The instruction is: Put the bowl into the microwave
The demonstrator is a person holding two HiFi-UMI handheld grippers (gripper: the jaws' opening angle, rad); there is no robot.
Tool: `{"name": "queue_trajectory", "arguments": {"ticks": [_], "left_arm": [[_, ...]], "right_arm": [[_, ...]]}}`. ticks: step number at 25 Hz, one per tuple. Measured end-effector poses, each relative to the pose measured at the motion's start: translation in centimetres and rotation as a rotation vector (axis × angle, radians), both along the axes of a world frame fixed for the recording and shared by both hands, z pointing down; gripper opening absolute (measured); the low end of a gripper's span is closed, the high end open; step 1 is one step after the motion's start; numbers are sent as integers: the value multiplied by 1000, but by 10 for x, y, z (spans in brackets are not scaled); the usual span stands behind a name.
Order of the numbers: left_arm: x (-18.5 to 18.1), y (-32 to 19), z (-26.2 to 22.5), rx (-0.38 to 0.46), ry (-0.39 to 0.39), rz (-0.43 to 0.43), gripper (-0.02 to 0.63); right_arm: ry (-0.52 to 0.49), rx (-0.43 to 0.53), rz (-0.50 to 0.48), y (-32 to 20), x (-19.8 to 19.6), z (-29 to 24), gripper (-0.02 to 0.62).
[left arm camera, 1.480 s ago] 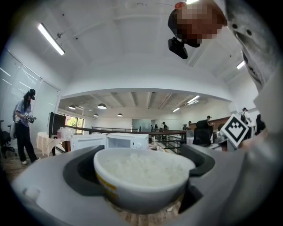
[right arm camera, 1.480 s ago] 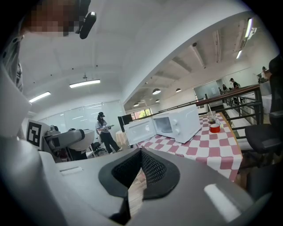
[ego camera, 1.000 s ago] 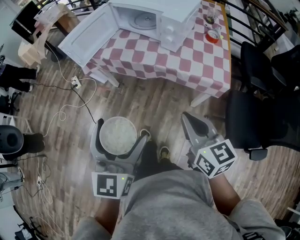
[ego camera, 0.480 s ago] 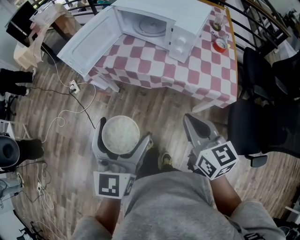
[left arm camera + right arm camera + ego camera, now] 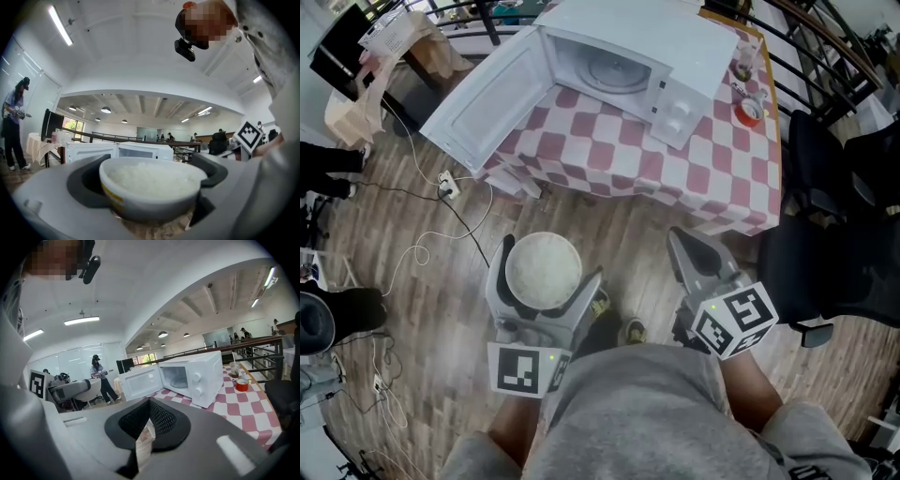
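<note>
White rice fills the bowl (image 5: 543,270), and my left gripper (image 5: 549,262) has its jaws spread wide and closed on the bowl's wall from both sides, so the bowl rides upright between the dark pads. It hangs low over the wooden floor (image 5: 441,281), close in front of my body and well apart from the bench (image 5: 712,169) with its red-checked cloth. The microwave (image 5: 675,47) stands there with its door (image 5: 487,89) swung fully out to the left and the glass turntable (image 5: 614,70) bare. As I judge it, this is the carry, and doing it well means keeping the rim level while I walk in, raising the bowl to cavity height before I reach the opening, and coming in to the right of that door so the left gripper's body doesn't clip it. My right gripper (image 5: 682,246) has its jaws pressed together on nothing; I'd keep it out of the way. Both grippers sit at waist level, side by side, pointing forward toward the bench.
</note>
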State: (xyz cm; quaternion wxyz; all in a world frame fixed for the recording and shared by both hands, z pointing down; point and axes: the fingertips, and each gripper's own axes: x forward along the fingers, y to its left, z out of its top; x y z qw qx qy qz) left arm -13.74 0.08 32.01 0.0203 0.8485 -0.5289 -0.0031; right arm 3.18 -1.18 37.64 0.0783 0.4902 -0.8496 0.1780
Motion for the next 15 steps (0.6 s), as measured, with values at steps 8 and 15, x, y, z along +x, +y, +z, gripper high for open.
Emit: {"name": "queue_trajectory", "arguments": {"ticks": [8, 15], "left_arm": [[-12, -21, 0, 4, 21, 21, 540], [-19, -29, 1, 10, 25, 41, 538]], "right_arm": [[14, 6, 32, -18, -7, -2, -2], [23, 18, 50, -25, -15, -6, -2]]}}
